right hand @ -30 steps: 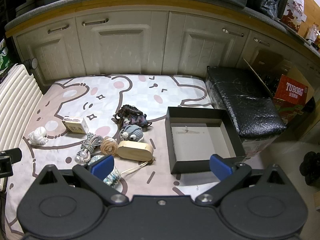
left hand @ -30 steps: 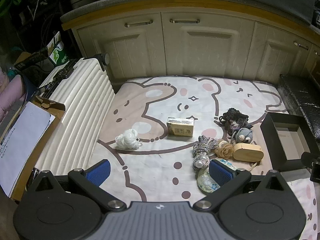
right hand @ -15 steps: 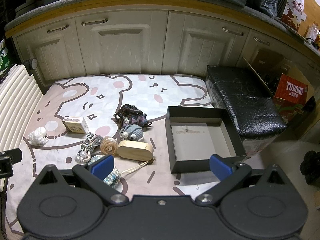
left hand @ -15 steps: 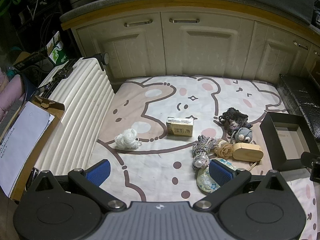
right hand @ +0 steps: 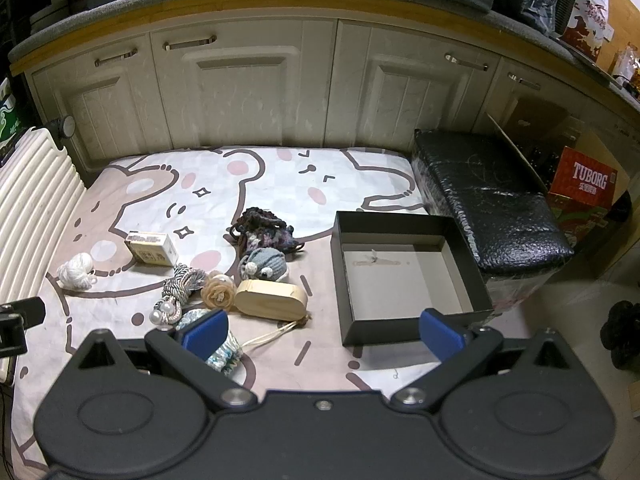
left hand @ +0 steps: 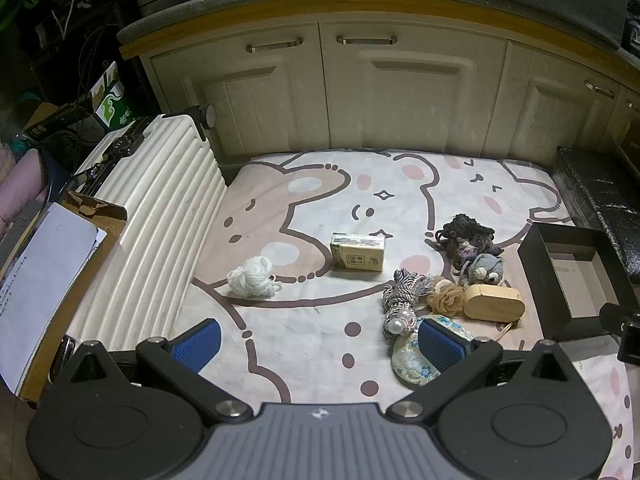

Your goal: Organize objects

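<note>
Small objects lie on a bear-print mat (left hand: 320,184): a white yarn ball (left hand: 252,278), a yellowish carton (left hand: 357,257), a twisted cord with pearls (left hand: 400,300), a tan fabric flower (left hand: 445,299), an oval wooden box (left hand: 494,303), a grey knitted mouse (left hand: 484,268), a dark crochet pouch (left hand: 466,234) and a blue floral pouch (left hand: 412,356). An empty black box (right hand: 404,276) stands to their right. My left gripper (left hand: 318,338) is open and empty, hovering above the mat's near edge. My right gripper (right hand: 324,330) is open and empty, above the mat between the wooden box (right hand: 271,299) and the black box.
A white ribbed suitcase (left hand: 152,216) borders the mat on the left, with a cardboard box holding paper (left hand: 48,264) beside it. Cream cabinets (right hand: 280,92) run along the back. A black padded bench (right hand: 484,204) and a red Tuborg carton (right hand: 588,184) stand on the right.
</note>
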A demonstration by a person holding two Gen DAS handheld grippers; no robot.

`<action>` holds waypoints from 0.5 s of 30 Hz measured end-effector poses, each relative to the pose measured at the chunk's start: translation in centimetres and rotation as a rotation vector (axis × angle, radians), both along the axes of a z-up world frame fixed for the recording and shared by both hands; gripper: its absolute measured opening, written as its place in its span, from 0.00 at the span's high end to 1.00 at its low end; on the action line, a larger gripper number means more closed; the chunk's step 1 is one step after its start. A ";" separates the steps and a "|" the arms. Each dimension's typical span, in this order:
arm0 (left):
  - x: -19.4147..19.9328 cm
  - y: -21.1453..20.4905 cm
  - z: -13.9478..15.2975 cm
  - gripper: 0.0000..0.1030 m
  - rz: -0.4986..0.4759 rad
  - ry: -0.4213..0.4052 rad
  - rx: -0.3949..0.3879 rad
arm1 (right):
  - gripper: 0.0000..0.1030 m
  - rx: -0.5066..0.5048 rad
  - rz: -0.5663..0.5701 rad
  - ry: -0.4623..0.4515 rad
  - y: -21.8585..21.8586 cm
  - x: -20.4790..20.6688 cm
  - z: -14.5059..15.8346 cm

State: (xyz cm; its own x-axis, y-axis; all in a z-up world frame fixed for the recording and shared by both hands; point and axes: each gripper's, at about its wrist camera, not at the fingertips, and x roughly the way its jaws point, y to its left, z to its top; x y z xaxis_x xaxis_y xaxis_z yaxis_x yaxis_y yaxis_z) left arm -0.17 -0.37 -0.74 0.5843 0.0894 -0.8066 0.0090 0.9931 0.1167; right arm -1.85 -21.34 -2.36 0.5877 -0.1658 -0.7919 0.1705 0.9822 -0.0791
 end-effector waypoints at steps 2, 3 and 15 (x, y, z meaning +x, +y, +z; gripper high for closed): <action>0.0 -0.1 0.0 0.00 0.000 0.000 0.000 | 0.00 0.000 0.000 0.000 0.0 0.0 0.0; 0.0 0.0 0.0 0.00 0.000 0.000 0.000 | 0.00 0.000 0.000 0.000 0.0 0.0 0.0; 0.0 -0.2 0.0 0.00 -0.001 0.002 -0.001 | 0.00 0.000 0.000 0.002 0.0 -0.1 0.0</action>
